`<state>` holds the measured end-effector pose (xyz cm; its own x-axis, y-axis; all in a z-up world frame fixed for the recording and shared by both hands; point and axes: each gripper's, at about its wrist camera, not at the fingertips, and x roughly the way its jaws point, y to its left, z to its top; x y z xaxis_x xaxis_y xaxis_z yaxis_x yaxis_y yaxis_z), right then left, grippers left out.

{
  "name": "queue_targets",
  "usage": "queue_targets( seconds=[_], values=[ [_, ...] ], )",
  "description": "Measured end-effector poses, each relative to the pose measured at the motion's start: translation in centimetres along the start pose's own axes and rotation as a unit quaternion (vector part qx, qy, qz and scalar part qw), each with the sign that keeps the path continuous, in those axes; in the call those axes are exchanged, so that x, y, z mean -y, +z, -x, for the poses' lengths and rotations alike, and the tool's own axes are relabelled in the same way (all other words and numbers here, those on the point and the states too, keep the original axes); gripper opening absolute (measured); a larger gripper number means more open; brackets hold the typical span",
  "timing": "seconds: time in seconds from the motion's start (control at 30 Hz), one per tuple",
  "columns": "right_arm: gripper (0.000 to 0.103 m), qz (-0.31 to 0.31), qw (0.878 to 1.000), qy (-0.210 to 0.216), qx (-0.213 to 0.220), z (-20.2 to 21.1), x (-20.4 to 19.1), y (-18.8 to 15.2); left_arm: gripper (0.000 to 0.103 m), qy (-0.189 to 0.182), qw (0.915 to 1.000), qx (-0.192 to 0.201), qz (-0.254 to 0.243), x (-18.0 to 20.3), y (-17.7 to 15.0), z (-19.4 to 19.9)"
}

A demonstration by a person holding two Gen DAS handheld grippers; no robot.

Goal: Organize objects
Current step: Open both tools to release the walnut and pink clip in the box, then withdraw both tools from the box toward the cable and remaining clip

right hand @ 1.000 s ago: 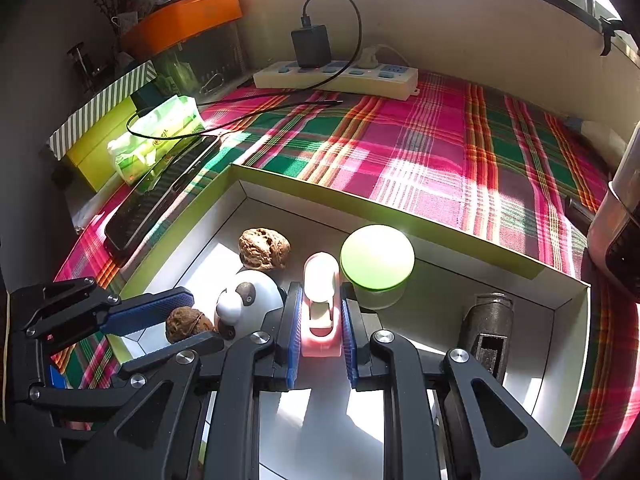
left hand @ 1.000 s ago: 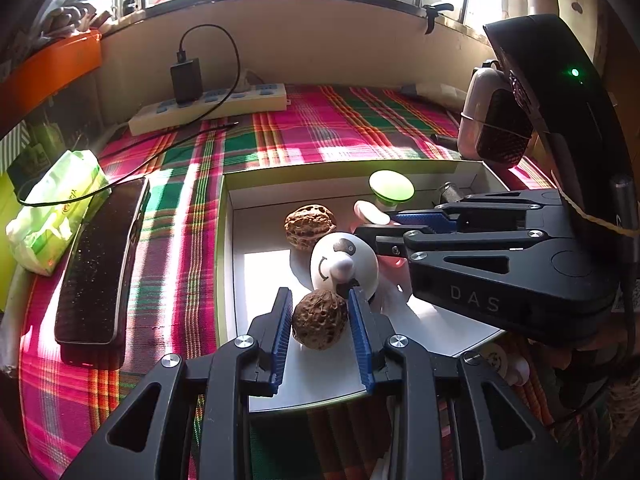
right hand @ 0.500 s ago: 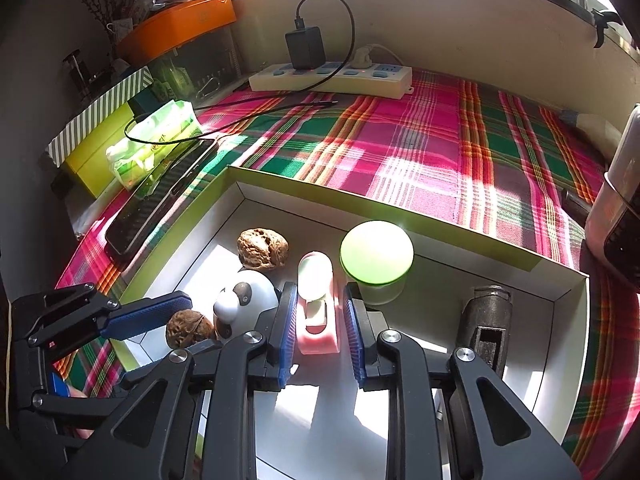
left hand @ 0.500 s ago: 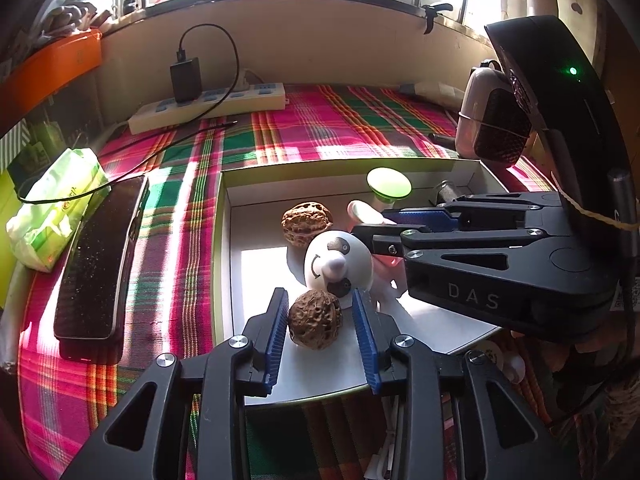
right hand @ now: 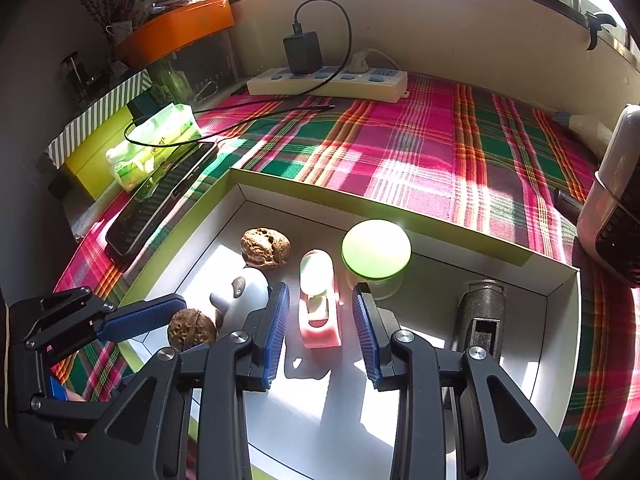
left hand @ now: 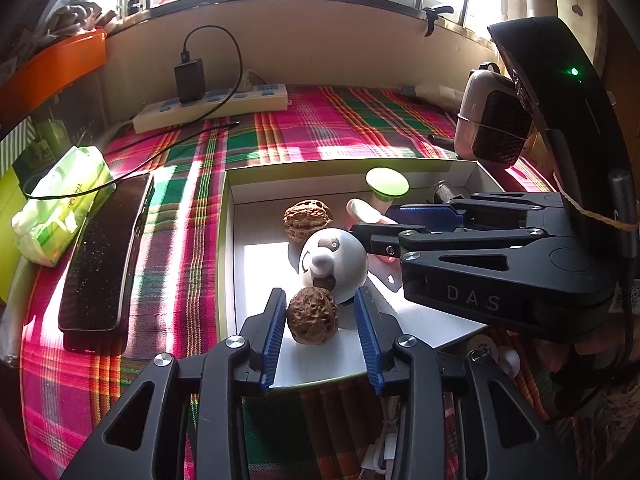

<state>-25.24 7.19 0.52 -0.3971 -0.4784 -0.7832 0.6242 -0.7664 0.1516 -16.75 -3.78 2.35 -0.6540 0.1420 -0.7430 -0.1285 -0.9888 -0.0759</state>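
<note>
Left gripper (left hand: 322, 324) has just been opening: walnut (left hand: 313, 315) lies released between its fingers. Right gripper (right hand: 320, 330), likewise just opening, straddles the freed pink stapler (right hand: 320, 312) inside the box (right hand: 440, 276).

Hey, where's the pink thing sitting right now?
The pink thing sits in the white tray, seen in the right wrist view between the right gripper's open jaws, just in front of the green-capped jar.

Each hand-held gripper (left hand: 322, 326) is matte black plastic with ribbed blue pads (left hand: 275, 334) and silver screws. The right hand-held gripper (right hand: 320, 330) bears grey "DAS" lettering, a green light and a tan cord.
</note>
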Motion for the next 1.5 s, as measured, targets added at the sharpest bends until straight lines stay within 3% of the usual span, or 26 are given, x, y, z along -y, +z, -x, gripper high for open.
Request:
queue_targets(
  seconds=[0.77, 1.5],
  values=[
    [0.039, -0.007, 1.0, -0.007, 0.011, 1.1, -0.6, -0.6, 0.035, 0.011, 0.9999, 0.009, 0.003, -0.4, -0.7, 1.8],
    [0.04, -0.015, 0.998, -0.03, 0.05, 5.1, -2.2, -2.7, 0.035, 0.014, 0.9994, 0.03, 0.009, -0.3, -2.2, 4.8]
  ],
)
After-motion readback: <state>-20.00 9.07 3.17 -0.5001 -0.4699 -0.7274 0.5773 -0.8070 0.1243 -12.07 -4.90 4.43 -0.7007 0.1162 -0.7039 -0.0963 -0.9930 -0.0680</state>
